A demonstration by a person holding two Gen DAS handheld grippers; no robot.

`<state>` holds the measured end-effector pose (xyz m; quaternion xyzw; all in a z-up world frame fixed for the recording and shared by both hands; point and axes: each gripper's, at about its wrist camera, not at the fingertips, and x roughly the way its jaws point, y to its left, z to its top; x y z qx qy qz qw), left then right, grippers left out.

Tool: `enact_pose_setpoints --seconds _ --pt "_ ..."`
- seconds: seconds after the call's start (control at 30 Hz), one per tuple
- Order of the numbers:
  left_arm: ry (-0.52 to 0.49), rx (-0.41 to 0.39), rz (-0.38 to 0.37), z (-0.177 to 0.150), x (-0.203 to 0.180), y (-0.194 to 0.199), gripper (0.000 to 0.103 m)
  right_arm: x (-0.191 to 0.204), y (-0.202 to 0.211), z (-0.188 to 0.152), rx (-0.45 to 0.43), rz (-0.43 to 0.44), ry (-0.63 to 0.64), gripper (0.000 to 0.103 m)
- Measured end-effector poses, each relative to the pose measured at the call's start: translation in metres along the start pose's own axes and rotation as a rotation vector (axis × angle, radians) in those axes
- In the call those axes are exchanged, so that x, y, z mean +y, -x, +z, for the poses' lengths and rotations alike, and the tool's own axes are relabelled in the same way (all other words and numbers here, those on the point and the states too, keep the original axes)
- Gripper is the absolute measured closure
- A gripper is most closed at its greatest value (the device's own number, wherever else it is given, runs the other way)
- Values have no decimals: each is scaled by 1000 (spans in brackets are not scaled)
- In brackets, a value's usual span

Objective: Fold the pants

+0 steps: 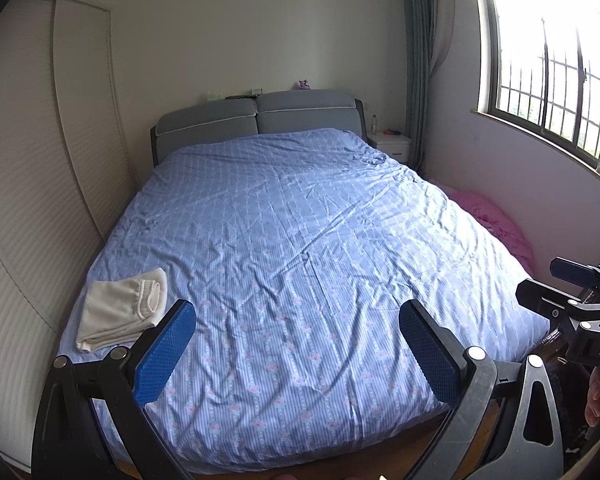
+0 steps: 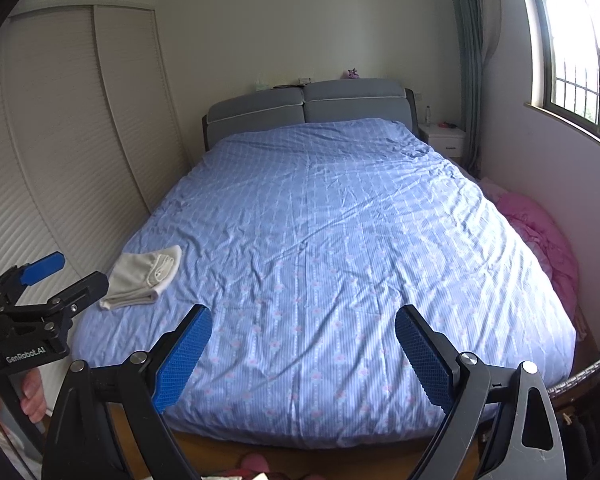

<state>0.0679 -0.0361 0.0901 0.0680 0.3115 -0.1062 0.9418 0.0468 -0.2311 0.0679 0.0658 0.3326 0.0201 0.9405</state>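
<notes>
- The cream pants [image 1: 124, 309] lie already bundled on the blue duvet [image 1: 300, 240], near its foot-end corner on the wardrobe [image 1: 28, 208] side — forward and left of both tools.
- My left gripper [image 1: 298, 354] is nearer; I judge it reaches first.
- The bundle's long axis runs diagonally, waistband toward the headboard [image 1: 256, 120], folded end toward the duvet's foot edge.
- Left gripper and right gripper [image 2: 304, 354] — both spread wide, holding nothing.

We see soft cream knit cloth in the folded pants [image 1: 124, 310] at lower left; the bed [image 1: 300, 240] wears wrinkled, faintly sheeny blue cotton; our jaws carry rough, dimpled blue rubber pads [image 2: 184, 360] on matt black plastic.
</notes>
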Motion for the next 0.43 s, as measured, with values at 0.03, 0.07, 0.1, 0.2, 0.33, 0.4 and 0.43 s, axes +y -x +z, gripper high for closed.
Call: enact_pose_setpoints --seconds 0.03,0.07,0.1,0.2,0.33,0.4,0.43 --pt "2 1 4 0 0 0 0 0 0 0 2 -4 0 10" --pt "2 1 3 0 1 0 0 -1 -1 -1 3 -5 0 10" --pt "3 0 4 0 1 0 0 -1 -1 -1 5 -5 0 10" --pt "3 -2 2 1 2 -1 0 -3 -2 -1 13 -8 -4 10" --pt "7 -3 5 2 3 -1 0 -4 -2 0 15 -10 -4 10" --pt "9 -4 4 2 3 -1 0 -4 -2 1 13 -8 -3 10" --pt "13 -2 6 2 4 -1 0 -4 -3 1 14 -9 -1 10"
